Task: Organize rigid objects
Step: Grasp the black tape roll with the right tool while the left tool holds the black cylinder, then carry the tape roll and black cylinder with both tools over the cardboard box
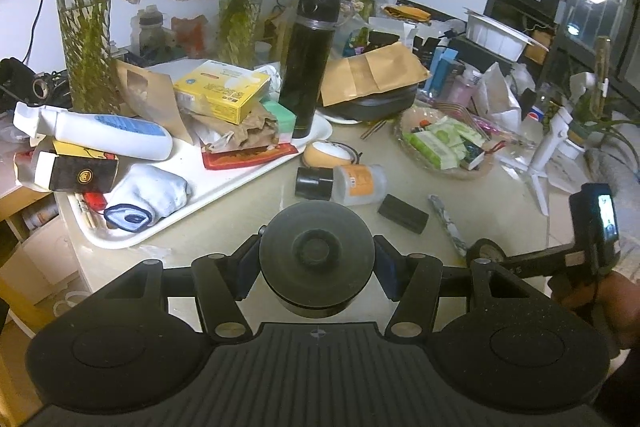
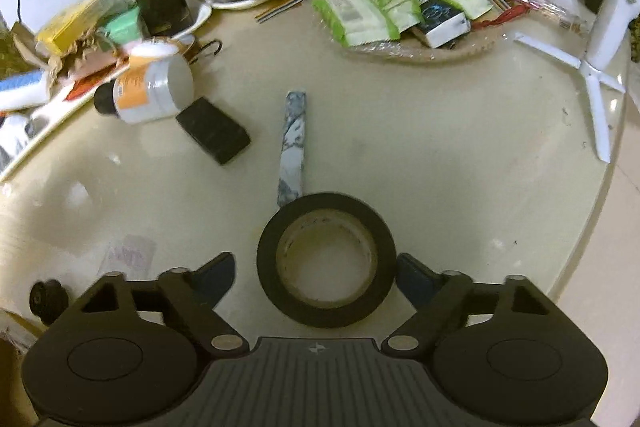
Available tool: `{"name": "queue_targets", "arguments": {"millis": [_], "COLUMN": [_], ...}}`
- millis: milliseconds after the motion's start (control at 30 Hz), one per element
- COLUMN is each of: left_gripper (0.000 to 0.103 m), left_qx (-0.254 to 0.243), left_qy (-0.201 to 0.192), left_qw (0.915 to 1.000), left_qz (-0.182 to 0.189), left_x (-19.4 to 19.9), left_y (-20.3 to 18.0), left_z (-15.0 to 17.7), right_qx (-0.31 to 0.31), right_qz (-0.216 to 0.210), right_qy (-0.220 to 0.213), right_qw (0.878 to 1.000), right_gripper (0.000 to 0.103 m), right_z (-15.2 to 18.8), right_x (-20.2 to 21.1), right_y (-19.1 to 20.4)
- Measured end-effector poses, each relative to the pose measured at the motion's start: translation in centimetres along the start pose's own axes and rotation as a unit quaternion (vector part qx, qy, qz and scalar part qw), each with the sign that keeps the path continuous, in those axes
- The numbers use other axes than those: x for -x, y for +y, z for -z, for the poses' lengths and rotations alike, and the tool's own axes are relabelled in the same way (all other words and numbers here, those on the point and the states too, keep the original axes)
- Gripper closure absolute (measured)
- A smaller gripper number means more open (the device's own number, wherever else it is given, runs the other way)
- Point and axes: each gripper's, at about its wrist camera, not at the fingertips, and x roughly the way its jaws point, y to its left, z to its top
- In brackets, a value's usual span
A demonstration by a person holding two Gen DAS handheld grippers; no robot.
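My left gripper (image 1: 317, 259) is shut on a round black jar (image 1: 316, 247), gripped at both sides above the beige table (image 1: 248, 227). A black tape roll (image 2: 326, 203) lies flat on the table between the jaws of my right gripper (image 2: 316, 267). The right pad is at the roll's side and a gap shows at the left pad, so the gripper is open. The same roll (image 1: 480, 249) shows at the right in the left wrist view. Loose on the table beyond lie a white bottle with an orange label (image 2: 152, 87), a black block (image 2: 214, 135) and a blue-patterned stick (image 2: 294, 143).
A crowded white tray (image 1: 224, 183) with a tall black flask (image 1: 306, 67) fills the left. A basket of packets (image 2: 400, 51) and a white tripod (image 2: 596, 67) stand at the far right. The table's rounded edge (image 2: 592, 227) runs close on the right. Vases of plants line the back.
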Motion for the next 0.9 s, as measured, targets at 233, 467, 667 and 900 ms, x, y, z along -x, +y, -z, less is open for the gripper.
{"name": "queue_targets", "arguments": {"millis": [233, 467, 667, 900], "left_gripper": [0.046, 0.046, 0.046, 0.046], "left_qx": [-0.001, -0.006, -0.02, -0.037], "left_qy": [0.002, 0.001, 0.004, 0.007], "left_qw": [0.9999, 0.9998, 0.9995, 0.9989], "left_qz": [0.013, 0.02, 0.025, 0.027], "left_x": [-0.1, 0.3, 0.8, 2.1], "left_y": [-0.3, -0.9, -2.0, -3.5], "left_z": [0.1, 0.5, 1.3, 2.4], "right_qx": [0.015, -0.026, -0.025, -0.012], "right_qz": [0.017, 0.0, -0.044, -0.087], "right_qy": [-0.023, -0.063, -0.108, -0.121], "right_qw": [0.999, 0.998, 0.993, 0.989], "right_gripper": [0.028, 0.028, 0.028, 0.028], "right_z": [0.1, -0.1, 1.6, 4.2], "right_x": [1.1, 4.8, 9.6, 12.5], "right_y": [0.3, -0.6, 0.3, 2.1]}}
